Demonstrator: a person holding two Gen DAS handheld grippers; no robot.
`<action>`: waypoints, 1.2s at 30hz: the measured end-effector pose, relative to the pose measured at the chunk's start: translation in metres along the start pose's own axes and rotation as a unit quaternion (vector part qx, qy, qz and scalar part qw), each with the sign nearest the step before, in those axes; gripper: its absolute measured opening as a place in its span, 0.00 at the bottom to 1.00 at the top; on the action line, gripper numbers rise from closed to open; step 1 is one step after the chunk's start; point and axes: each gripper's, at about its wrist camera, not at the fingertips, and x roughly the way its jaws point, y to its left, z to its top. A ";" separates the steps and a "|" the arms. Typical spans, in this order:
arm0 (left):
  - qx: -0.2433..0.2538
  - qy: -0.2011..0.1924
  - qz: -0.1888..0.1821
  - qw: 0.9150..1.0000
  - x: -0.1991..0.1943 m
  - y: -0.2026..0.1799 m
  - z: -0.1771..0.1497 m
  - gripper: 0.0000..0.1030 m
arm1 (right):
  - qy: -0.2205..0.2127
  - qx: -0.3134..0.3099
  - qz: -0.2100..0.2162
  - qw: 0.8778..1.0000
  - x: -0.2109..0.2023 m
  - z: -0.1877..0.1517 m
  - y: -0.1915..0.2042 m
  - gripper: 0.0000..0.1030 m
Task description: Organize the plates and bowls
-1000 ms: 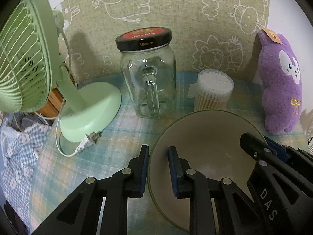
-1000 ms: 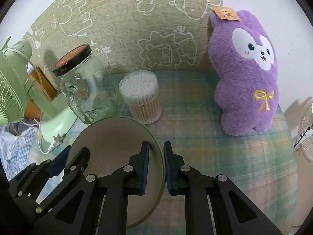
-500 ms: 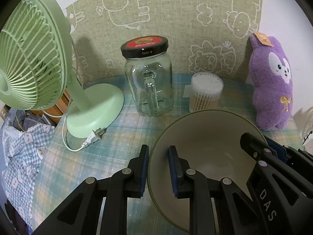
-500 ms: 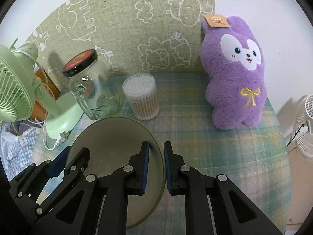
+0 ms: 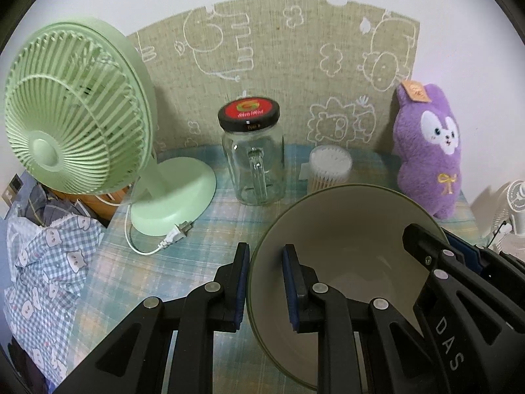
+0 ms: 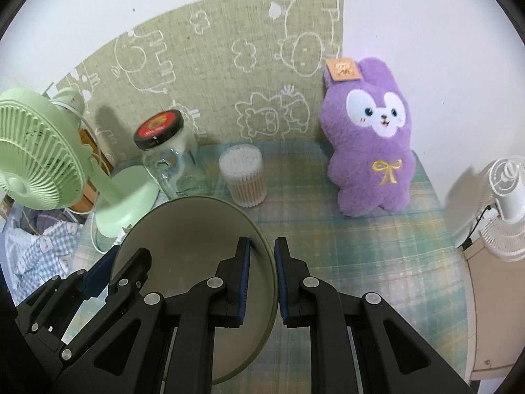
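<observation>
Both grippers have lifted the bowl (image 5: 344, 229) higher off the desk (image 6: 361, 246); left gripper (image 5: 265, 282) and right gripper (image 6: 262, 282) jaws pinch opposite rims. Bowl's empty, glass jar (image 5: 252, 161) too.

Both grippers (image 6: 261, 275) apparently pinch the bowl (image 6: 183, 229).

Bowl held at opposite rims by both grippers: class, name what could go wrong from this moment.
1. The left gripper and right gripper each pinch only the thin rim of the bowl; if either hand pulls away, it may slip out.
2. The glass jar and cotton swab tub stand just beyond the bowl; swinging it forward could topple them.
</observation>
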 end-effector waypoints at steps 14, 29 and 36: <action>0.003 -0.024 -0.011 1.000 -0.053 0.014 -0.002 0.17 | -0.024 0.008 -0.010 1.000 -0.059 -0.006 0.015 0.18; 0.013 -0.046 -0.031 0.998 -0.107 0.027 -0.014 0.18 | -0.047 0.010 -0.028 0.998 -0.122 -0.021 0.029 0.18; 0.020 -0.054 -0.042 0.997 -0.133 0.033 -0.028 0.17 | -0.058 0.012 -0.039 0.998 -0.154 -0.040 0.034 0.18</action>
